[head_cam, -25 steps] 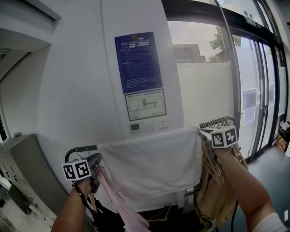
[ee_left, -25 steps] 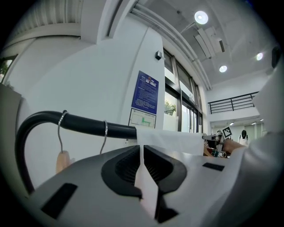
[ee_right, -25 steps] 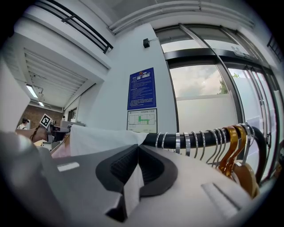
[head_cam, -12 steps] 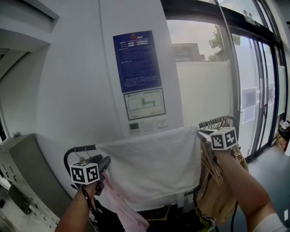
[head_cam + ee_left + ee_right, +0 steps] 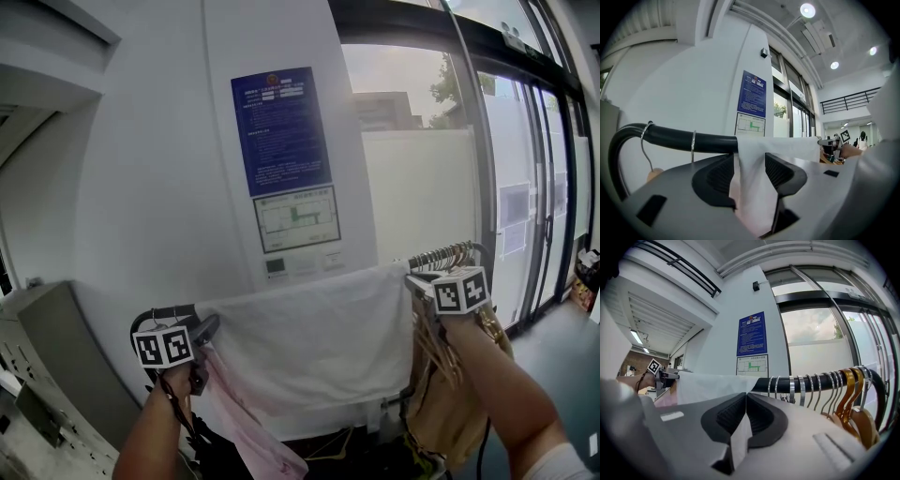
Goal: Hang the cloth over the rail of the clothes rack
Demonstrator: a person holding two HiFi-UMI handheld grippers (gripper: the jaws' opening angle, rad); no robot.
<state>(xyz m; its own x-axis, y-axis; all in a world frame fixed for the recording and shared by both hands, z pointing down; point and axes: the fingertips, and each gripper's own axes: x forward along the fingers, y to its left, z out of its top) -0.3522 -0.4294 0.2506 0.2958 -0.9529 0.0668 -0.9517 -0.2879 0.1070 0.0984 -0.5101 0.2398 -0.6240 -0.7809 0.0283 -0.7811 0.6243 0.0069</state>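
A white cloth (image 5: 309,328) hangs draped over the black rail (image 5: 169,313) of the clothes rack. My left gripper (image 5: 211,326) is at the cloth's left end. Its jaws have just been opening and now stand apart, with the cloth's edge (image 5: 754,187) hanging loose between them in front of the rail (image 5: 684,138). My right gripper (image 5: 412,279) is at the right end. In the right gripper view, my right gripper (image 5: 745,406) is shut on a corner of the cloth (image 5: 708,383).
Metal and wooden hangers (image 5: 843,390) crowd the rail to the right of the cloth. A pink garment (image 5: 253,422) hangs below the left end and tan clothes (image 5: 450,394) below the right. A white wall with a blue notice (image 5: 281,131) stands behind, with glass doors (image 5: 534,187) at right.
The left gripper's jaws have gone from shut on the cloth's left corner to apart, and that hand has shifted slightly. The cloth stays on the rail. The right gripper has not moved.
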